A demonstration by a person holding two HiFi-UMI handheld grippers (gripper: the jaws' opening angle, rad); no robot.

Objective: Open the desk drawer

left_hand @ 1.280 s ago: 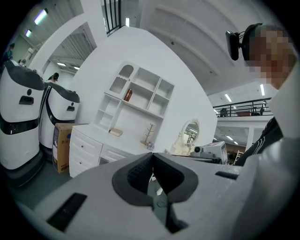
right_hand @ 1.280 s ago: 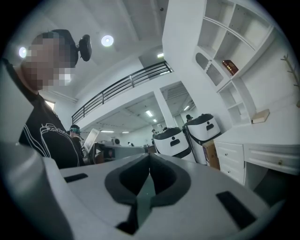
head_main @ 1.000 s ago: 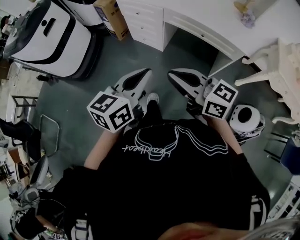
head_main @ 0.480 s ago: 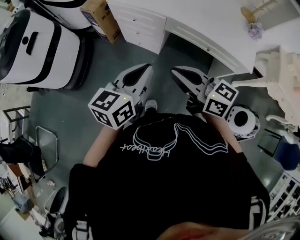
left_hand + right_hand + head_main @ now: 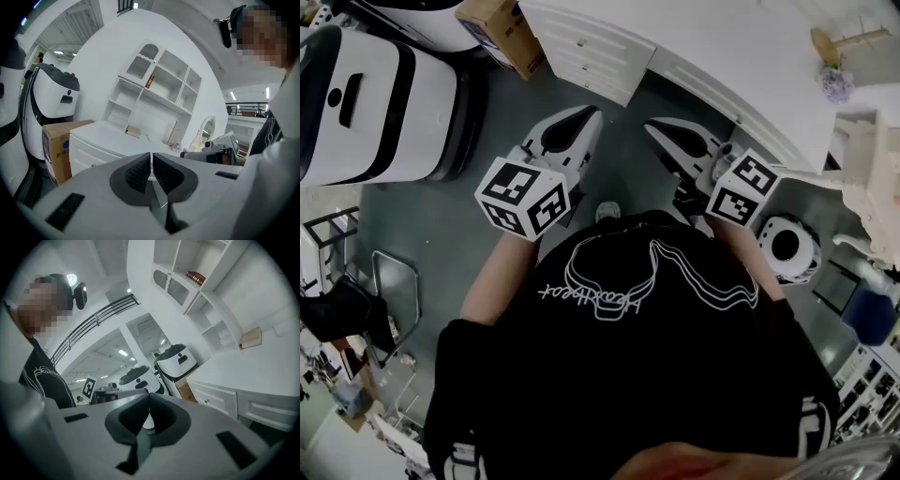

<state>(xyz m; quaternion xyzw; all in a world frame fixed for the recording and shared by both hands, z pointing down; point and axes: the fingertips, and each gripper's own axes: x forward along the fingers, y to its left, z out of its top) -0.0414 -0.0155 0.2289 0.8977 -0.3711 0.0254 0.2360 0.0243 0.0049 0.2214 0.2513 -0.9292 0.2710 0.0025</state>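
The head view is dim and drained of colour. The dark grey-green floor (image 5: 478, 234) and the black printed shirt (image 5: 628, 394) sink into murk, while the white painted desk top (image 5: 741, 37) is the one bright area, flat and almost shadowless. Straight lines bow toward the edges, yet the black-and-white marker cubes on the left gripper (image 5: 579, 117) and right gripper (image 5: 654, 129) read crisp. Both gripper views are far brighter, ringed by black corners and strongly curved. In the left gripper view the white open shelf unit (image 5: 159, 89) nearly washes out under ceiling strip lights (image 5: 58, 52). Lights of the same kind show small and glaring in the right gripper view.
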